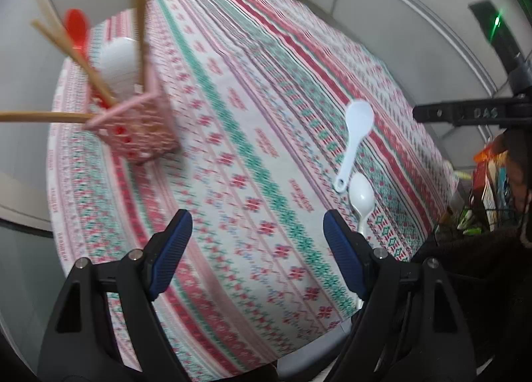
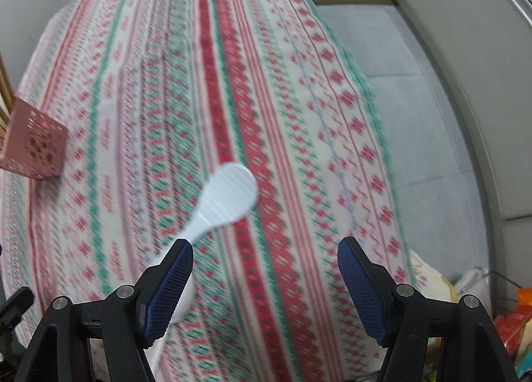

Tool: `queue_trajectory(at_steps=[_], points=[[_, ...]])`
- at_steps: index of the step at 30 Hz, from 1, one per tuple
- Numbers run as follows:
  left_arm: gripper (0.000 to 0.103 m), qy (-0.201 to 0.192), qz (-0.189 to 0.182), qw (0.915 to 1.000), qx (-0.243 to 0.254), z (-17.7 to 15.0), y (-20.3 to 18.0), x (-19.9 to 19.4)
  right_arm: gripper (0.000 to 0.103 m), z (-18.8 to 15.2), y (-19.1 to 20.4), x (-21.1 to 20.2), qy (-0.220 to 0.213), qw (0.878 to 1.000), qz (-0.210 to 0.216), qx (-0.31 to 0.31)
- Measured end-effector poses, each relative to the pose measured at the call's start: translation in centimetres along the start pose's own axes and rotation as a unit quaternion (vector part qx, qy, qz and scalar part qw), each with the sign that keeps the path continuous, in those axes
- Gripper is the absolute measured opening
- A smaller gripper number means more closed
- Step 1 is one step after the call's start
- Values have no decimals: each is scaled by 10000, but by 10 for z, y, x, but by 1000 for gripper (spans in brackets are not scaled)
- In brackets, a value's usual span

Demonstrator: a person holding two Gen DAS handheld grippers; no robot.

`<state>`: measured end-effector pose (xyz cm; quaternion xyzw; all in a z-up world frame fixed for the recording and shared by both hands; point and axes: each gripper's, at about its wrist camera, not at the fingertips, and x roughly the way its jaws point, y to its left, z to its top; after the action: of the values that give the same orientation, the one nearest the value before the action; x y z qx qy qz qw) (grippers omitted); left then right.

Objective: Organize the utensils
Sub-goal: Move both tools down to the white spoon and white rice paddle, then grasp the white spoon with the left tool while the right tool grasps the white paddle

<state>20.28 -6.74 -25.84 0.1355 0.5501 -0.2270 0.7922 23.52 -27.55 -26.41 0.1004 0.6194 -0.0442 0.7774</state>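
Note:
A pink perforated holder [image 1: 133,129] stands on the patterned tablecloth [image 1: 252,136] at the left. It holds wooden chopsticks [image 1: 83,66], a red spoon [image 1: 77,28] and a white spoon [image 1: 119,63]. Two white spoons lie on the cloth to the right: a larger one [image 1: 355,132] and a smaller one [image 1: 361,197], whose handle runs behind a finger. My left gripper [image 1: 257,219] hangs open over bare cloth between the holder and the spoons. In the right wrist view my right gripper [image 2: 266,245] is open above a ribbed white spoon [image 2: 229,195]. The spoon's handle passes under the left fingertip [image 2: 181,259]. The holder [image 2: 33,146] is far left.
The cloth [image 2: 299,116] drops over the table's right edge to a grey floor [image 2: 415,99]. Bags and colourful packages [image 2: 512,318] sit by that edge on the floor. A black clamp-like bar [image 1: 465,112] juts in from the right of the left wrist view. Grey wall panels stand behind the table.

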Motion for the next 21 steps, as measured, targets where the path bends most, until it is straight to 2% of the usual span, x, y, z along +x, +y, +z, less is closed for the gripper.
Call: queue_trajectory(at_steps=[5,9,16,21], points=[[81,431,-274,9985,204,4,-30,28,76,-2,-13,3,81,9999,-69,15],[80,591,-493,9965,336,12,-54,42,77,-1,-24,2,84,9999,-39,121],[57,897,-657,9929,416,27,-82,67,77,1,-39,-2,33,9995,-8,322],[47,1085,-518,9919,398,31,-92,82,77,1,-43,-1,43,9994,-15,347]])
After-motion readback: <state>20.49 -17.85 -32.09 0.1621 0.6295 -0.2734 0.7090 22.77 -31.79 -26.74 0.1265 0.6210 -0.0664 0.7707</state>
